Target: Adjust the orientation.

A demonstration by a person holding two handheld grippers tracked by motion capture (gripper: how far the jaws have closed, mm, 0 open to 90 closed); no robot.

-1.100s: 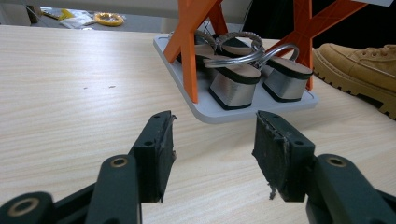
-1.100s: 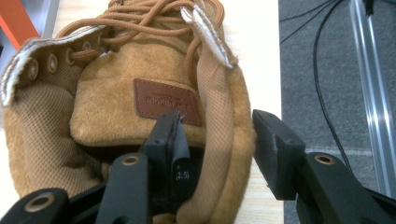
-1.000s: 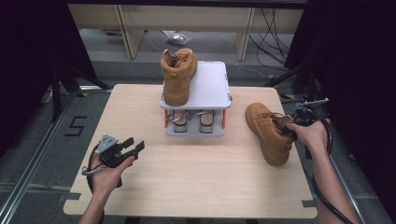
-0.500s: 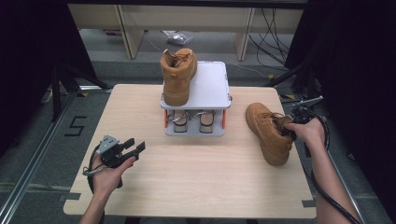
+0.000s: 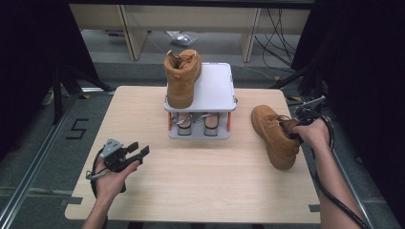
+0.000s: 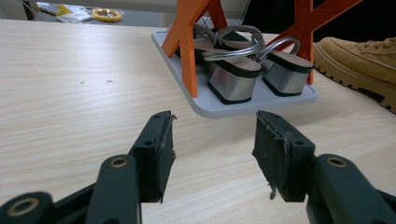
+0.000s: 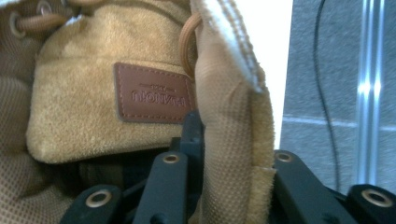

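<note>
Right hand-held gripper [image 5: 300, 125]: jaws just closing, now pinching the collar of the tan boot [image 5: 274, 135] at mid-right of the bench [image 5: 200, 191] (second boot already atop the rack). Means grip secured, ready for lifting. Left hand-held gripper [image 5: 138, 153]: spread, idle at lower left.

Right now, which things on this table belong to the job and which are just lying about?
Part of the job:
- boot on the table, its collar between the right gripper fingers, which have just been closing
- rack
- boot on the rack

Lying about:
- heeled sandals under the rack
- left gripper, open and idle
</note>
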